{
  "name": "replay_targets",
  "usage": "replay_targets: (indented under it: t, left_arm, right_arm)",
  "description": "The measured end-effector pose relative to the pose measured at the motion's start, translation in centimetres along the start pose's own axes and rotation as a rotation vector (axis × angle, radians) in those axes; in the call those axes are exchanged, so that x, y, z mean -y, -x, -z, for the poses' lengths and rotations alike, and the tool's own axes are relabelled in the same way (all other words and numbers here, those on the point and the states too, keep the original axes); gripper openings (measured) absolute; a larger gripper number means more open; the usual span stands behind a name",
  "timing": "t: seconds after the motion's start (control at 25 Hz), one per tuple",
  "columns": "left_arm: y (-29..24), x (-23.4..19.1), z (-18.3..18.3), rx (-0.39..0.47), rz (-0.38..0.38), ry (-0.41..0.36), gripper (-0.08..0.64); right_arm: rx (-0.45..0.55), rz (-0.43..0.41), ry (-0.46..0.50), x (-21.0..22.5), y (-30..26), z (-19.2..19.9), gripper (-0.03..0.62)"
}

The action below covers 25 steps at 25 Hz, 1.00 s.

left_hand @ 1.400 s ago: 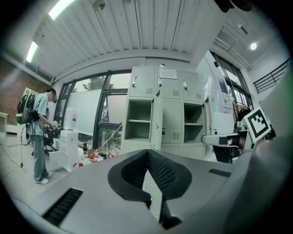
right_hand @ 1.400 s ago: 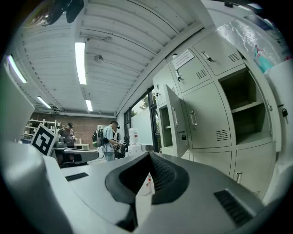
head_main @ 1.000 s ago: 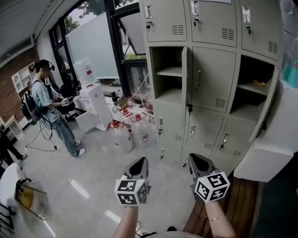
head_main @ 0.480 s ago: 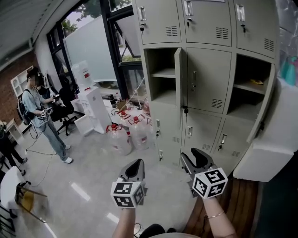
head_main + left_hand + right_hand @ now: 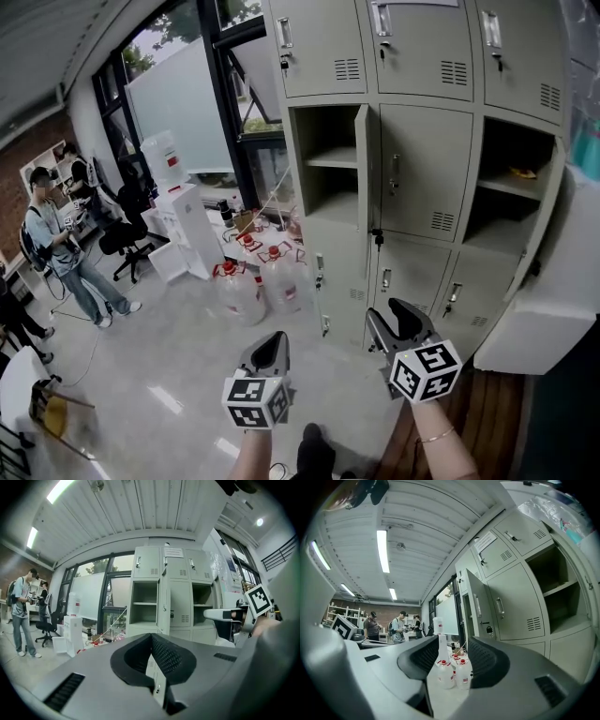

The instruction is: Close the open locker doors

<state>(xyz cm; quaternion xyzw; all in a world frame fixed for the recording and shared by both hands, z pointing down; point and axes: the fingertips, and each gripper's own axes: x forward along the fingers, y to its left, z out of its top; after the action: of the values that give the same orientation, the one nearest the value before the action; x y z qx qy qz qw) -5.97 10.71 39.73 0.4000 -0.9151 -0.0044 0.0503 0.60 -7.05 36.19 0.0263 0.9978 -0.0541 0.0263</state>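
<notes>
A bank of grey lockers (image 5: 422,56) stands ahead of me. In the middle row the left compartment (image 5: 328,169) is open, its door (image 5: 362,159) edge-on to me. The right compartment (image 5: 511,173) is open too, and its door (image 5: 547,202) swings out toward me. My left gripper (image 5: 274,339) is low in the head view, short of the lockers, jaws shut and empty (image 5: 151,639). My right gripper (image 5: 392,319) stands beside it, open with nothing between its pads (image 5: 445,653). The right gripper view shows the left door (image 5: 471,606) and the right compartment (image 5: 555,588).
Large water bottles (image 5: 248,281) sit on the floor left of the lockers, beside a white water dispenser (image 5: 183,220). People (image 5: 56,244) and an office chair (image 5: 122,239) are at far left. A big white block (image 5: 544,319) juts in at right over a wooden bench (image 5: 487,422).
The right gripper's jaws have opened from shut. My view shifted slightly and both grippers sit a little lower. The person at the left has walked farther left.
</notes>
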Motion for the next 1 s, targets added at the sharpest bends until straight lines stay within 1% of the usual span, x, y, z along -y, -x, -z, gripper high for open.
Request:
replay_targets:
  t: [0.12,0.24,0.4,0.6,0.68,0.84,1.0]
  left_arm:
    - [-2.2,-1.4,-0.2,0.004,0.014,0.003,0.02]
    - [-4.6,-3.3,-0.6,0.007,0.024,0.015,0.02]
    - [-8.7,-6.2,-1.3,0.005,0.044,0.026,0.02]
    - [-13.9,-9.9,-2.7,0.017,0.086,0.038,0.02]
    - [-15.6,-11.4,-3.0,0.021,0.099,0.034,0.02]
    - [-18.4,-14.0,-3.6,0.011,0.133,0.038,0.02]
    - [-20.9,-16.0,-3.8,0.011,0.158,0.045,0.02]
  right_arm:
    - [0.001,0.016,0.015,0.6,-2.4,-0.2,0.184]
    - [0.018,0.038,0.032,1.2,-5.1,-1.1,0.184]
    - [0.06,0.066,0.047,2.2,-9.4,-3.3,0.184]
    - [0.109,0.145,0.127,4.5,-14.8,-6.6,0.184]
    - [0.125,0.169,0.14,5.4,-16.6,-7.7,0.184]
    - [0.149,0.204,0.159,6.4,-19.1,-9.3,0.183]
    - [0.132,0.251,0.188,7.4,-20.9,-9.2,0.18]
